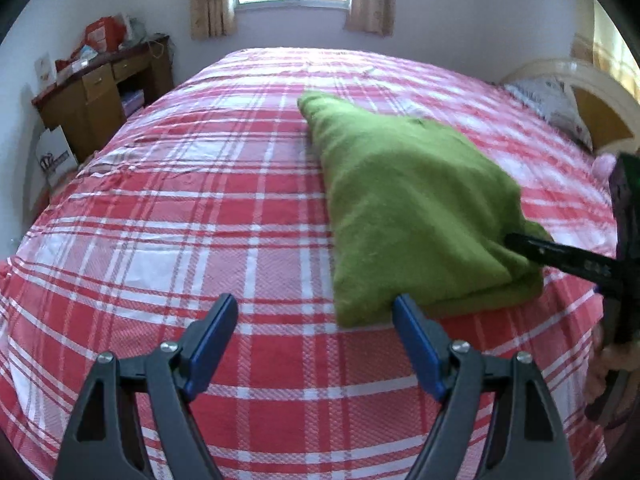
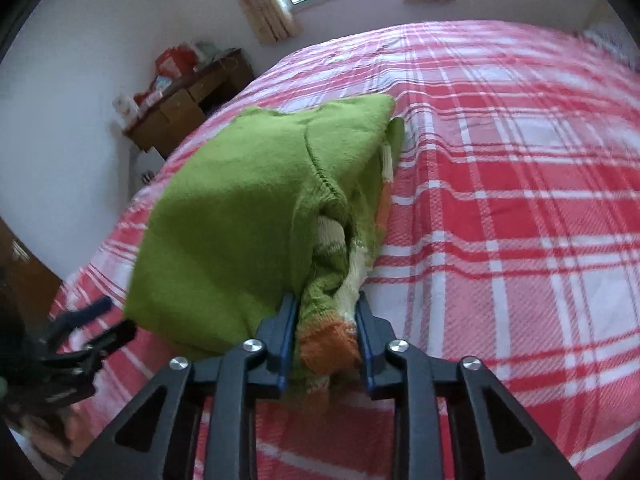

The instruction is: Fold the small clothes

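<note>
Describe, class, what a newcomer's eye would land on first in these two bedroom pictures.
The folded green sweater stands out, lying on the red plaid bedspread that fills both views. The right gripper is clamped on its orange-and-cream knit edge, while the left gripper hangs open at its near corner.

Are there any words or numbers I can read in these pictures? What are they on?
None can be read.
White bag by the desk: dark logo, too blurred.
Red bag and boxes on the desk: print too small.
Sweater: pale tag, no readable text.
</note>
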Demonstrator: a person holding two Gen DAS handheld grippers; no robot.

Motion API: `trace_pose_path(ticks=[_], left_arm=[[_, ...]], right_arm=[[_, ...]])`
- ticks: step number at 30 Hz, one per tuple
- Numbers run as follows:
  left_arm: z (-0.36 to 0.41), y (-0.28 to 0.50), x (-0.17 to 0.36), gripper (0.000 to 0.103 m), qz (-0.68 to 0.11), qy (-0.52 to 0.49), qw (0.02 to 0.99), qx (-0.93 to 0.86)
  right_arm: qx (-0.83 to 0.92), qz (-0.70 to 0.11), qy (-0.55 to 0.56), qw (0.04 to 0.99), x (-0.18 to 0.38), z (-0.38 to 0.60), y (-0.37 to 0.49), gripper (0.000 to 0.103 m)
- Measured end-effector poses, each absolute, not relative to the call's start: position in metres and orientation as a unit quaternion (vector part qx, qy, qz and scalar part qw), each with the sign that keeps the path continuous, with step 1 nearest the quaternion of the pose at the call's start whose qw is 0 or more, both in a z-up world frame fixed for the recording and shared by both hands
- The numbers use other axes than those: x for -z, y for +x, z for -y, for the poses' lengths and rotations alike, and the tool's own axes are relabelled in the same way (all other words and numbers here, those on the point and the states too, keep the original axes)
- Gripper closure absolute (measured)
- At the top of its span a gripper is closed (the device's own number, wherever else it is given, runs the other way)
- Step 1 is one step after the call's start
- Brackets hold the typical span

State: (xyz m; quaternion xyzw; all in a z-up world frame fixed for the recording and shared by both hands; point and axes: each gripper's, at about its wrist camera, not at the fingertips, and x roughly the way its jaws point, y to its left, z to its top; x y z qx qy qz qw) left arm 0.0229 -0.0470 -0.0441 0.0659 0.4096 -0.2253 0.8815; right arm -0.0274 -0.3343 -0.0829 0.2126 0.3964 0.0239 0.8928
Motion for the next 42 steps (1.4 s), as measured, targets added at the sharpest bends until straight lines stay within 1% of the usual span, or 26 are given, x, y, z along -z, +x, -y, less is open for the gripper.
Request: trace_pose_path(ticks=[3, 5, 8, 10, 11, 12, 13, 16, 18, 19, 23, 24, 25, 26, 27, 28, 29, 31, 33, 35, 38, 42], left_arm=[[0.04, 0.03, 0.035, 0.021, -0.396, 0.058, 0.888, 0.227], [0.038, 0.038, 0.027, 0.021, -0.389, 0.053, 0.891, 0.227], [0.04, 0.053, 0.02, 0.021, -0.384, 0.048, 0.895, 0.221], [0.041, 0.061, 0.016, 0.021, -0.381, 0.049, 0.897, 0.22], [0.044, 0.066, 0.015, 0.021, -0.378, 0.054, 0.899, 0.217], [0.045, 0.07, 0.014, 0.021, -0.375, 0.059, 0.9, 0.214], [0.049, 0.074, 0.013, 0.021, -0.371, 0.064, 0.902, 0.212], [0.062, 0.084, 0.01, 0.021, -0.363, 0.064, 0.904, 0.217], [0.075, 0.091, 0.008, 0.021, -0.361, 0.061, 0.905, 0.218], [0.084, 0.096, 0.007, 0.021, -0.361, 0.062, 0.906, 0.213], [0.108, 0.105, 0.012, 0.021, -0.36, 0.065, 0.907, 0.21], [0.113, 0.106, 0.017, 0.021, -0.363, 0.074, 0.906, 0.203], [0.118, 0.107, 0.024, 0.019, -0.365, 0.088, 0.907, 0.192], [0.119, 0.107, 0.031, 0.019, -0.365, 0.095, 0.908, 0.182], [0.119, 0.108, 0.036, 0.019, -0.364, 0.096, 0.91, 0.175], [0.116, 0.109, 0.044, 0.016, -0.366, 0.093, 0.912, 0.163], [0.115, 0.111, 0.047, 0.009, -0.367, 0.086, 0.913, 0.155], [0.109, 0.115, 0.055, 0.004, -0.37, 0.06, 0.918, 0.129], [0.112, 0.118, 0.059, 0.003, -0.373, 0.053, 0.918, 0.124], [0.123, 0.118, 0.062, 0.002, -0.368, 0.073, 0.919, 0.124], [0.139, 0.115, 0.062, 0.002, -0.352, 0.117, 0.92, 0.125], [0.125, 0.125, 0.065, 0.002, -0.378, 0.075, 0.908, 0.166]], right_arm=[[-0.073, -0.375, 0.24, 0.892, 0.069, 0.327, -0.04, 0.081], [-0.087, -0.377, 0.263, 0.884, 0.073, 0.328, -0.044, 0.081], [-0.034, -0.411, 0.23, 0.882, 0.092, 0.334, -0.047, 0.081], [-0.034, -0.407, 0.233, 0.883, 0.094, 0.339, -0.054, 0.08], [-0.03, -0.406, 0.232, 0.883, 0.093, 0.34, -0.057, 0.073], [-0.02, -0.401, 0.225, 0.888, 0.087, 0.342, -0.061, 0.069], [-0.008, -0.394, 0.219, 0.893, 0.082, 0.345, -0.065, 0.066], [0.021, -0.342, 0.214, 0.915, 0.056, 0.353, -0.075, 0.064], [0.013, -0.316, 0.225, 0.922, 0.043, 0.356, -0.07, 0.055], [0.007, -0.317, 0.223, 0.922, 0.039, 0.355, -0.061, 0.051], [0.003, -0.335, 0.227, 0.915, 0.045, 0.358, -0.018, 0.051], [-0.001, -0.348, 0.229, 0.909, 0.051, 0.358, -0.004, 0.051], [-0.004, -0.368, 0.226, 0.902, 0.059, 0.355, 0.006, 0.068], [-0.001, -0.39, 0.214, 0.896, 0.069, 0.35, 0.017, 0.081], [0.003, -0.393, 0.201, 0.897, 0.072, 0.344, 0.021, 0.081], [0.009, -0.391, 0.183, 0.902, 0.072, 0.34, 0.025, 0.082], [0.013, -0.389, 0.167, 0.906, 0.07, 0.336, 0.03, 0.083], [0.015, -0.387, 0.153, 0.909, 0.071, 0.335, 0.042, 0.083], [0.015, -0.388, 0.137, 0.911, 0.078, 0.336, 0.054, 0.083], [0.018, -0.383, 0.126, 0.915, 0.084, 0.345, 0.067, 0.084], [0.004, -0.377, 0.183, 0.908, 0.089, 0.369, 0.075, 0.085], [-0.012, -0.364, 0.217, 0.906, 0.086, 0.376, 0.057, 0.085]])
